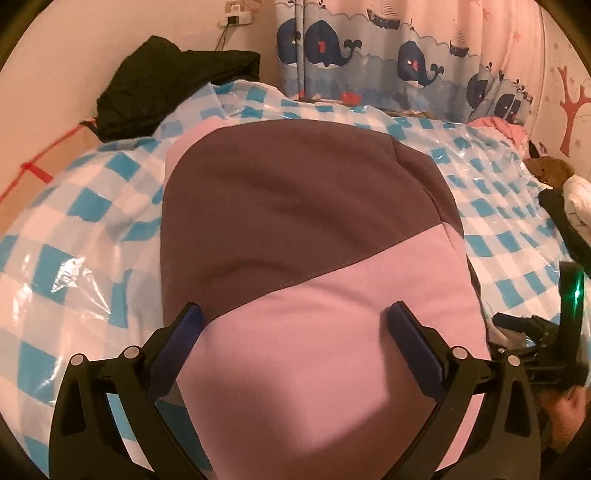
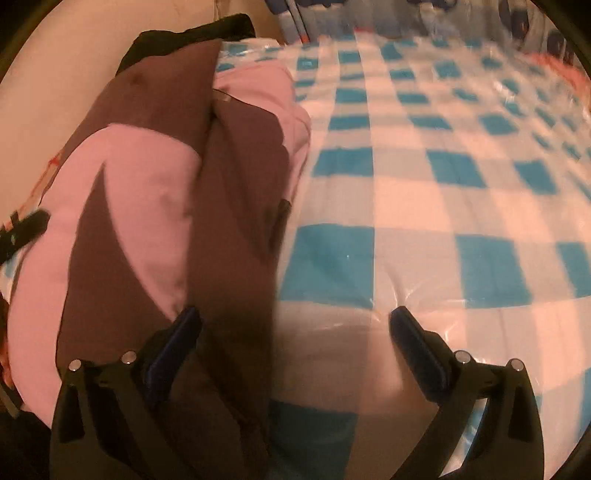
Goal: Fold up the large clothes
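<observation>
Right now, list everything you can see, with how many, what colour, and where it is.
Pink and brown fabric garment: one, folded, lying on the cloth in front of both grippers.
Blue and white checked cloth under clear plastic: one, covering the surface.
Black bundled garment: one, far left by the wall.
Whale-print curtain: one, blue and pale, behind the surface.
White wall socket: one, top left wall.
Pink clothing: one heap, far right.
Brown and white items: right edge, unclear.
Left gripper: fingers open over the garment's pink part.
Right gripper: fingers open, straddling the garment's edge.
</observation>
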The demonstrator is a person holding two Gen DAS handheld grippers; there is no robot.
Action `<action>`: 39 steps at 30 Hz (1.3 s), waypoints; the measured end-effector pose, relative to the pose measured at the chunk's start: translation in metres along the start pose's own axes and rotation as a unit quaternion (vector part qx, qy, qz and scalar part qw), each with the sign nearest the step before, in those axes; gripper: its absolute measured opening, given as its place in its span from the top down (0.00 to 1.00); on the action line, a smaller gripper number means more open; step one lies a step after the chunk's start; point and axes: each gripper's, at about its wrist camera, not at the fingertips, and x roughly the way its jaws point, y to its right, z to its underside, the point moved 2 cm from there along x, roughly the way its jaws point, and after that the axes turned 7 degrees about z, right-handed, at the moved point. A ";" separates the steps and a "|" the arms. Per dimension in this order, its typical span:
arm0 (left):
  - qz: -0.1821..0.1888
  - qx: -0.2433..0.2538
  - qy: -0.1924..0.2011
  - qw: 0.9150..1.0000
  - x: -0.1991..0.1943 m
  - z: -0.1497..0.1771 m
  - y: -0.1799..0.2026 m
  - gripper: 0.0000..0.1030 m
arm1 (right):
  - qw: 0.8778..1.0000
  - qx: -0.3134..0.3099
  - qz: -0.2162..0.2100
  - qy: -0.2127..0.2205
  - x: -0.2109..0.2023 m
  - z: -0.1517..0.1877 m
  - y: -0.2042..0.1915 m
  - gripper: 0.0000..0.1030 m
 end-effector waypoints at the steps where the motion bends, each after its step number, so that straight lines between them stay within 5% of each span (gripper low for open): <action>1: 0.006 -0.007 -0.002 1.000 -0.001 -0.001 -0.004 0.06 | 1.000 -0.004 0.001 -0.002 -0.008 -0.003 0.000 0.06; 3: 0.015 -0.023 -0.003 1.000 -0.004 -0.001 -0.010 0.06 | 1.000 0.005 -0.004 0.010 -0.031 -0.009 0.006 0.06; 7: 0.014 -0.042 0.000 0.999 -0.006 0.001 -0.018 0.06 | 0.994 0.004 -0.024 0.108 -0.093 -0.008 -0.001 0.06; 10: 0.027 -0.046 -0.005 0.999 -0.003 0.000 -0.021 0.06 | 0.996 -0.068 0.032 0.049 -0.053 0.013 -0.028 0.06; 14: -0.008 0.007 0.001 1.000 -0.010 0.002 0.000 0.06 | 0.999 -0.039 0.001 0.000 -0.041 0.012 -0.016 0.06; 20: -0.008 -0.030 0.036 0.999 -0.039 -0.003 -0.020 0.06 | 0.993 -0.022 -0.013 0.114 -0.106 -0.055 -0.018 0.06; 22: -0.007 -0.041 0.033 0.999 -0.039 -0.004 -0.027 0.06 | 0.993 -0.027 -0.030 0.109 -0.091 -0.097 -0.031 0.06; 25: -0.005 -0.040 0.022 0.999 -0.033 -0.004 -0.030 0.06 | 0.996 -0.036 0.002 0.085 -0.042 -0.139 -0.051 0.06; 27: -0.010 -0.031 0.022 0.999 -0.031 -0.004 -0.028 0.06 | 0.997 -0.065 0.028 0.001 0.026 -0.137 -0.060 0.06; 29: -0.008 -0.030 0.019 0.999 -0.030 -0.005 -0.026 0.06 | 0.998 -0.020 -0.029 -0.043 0.054 -0.129 -0.045 0.06; 39: -0.056 0.000 0.034 0.998 -0.056 -0.003 -0.006 0.06 | 0.987 -0.040 -0.063 0.140 -0.108 -0.073 -0.025 0.06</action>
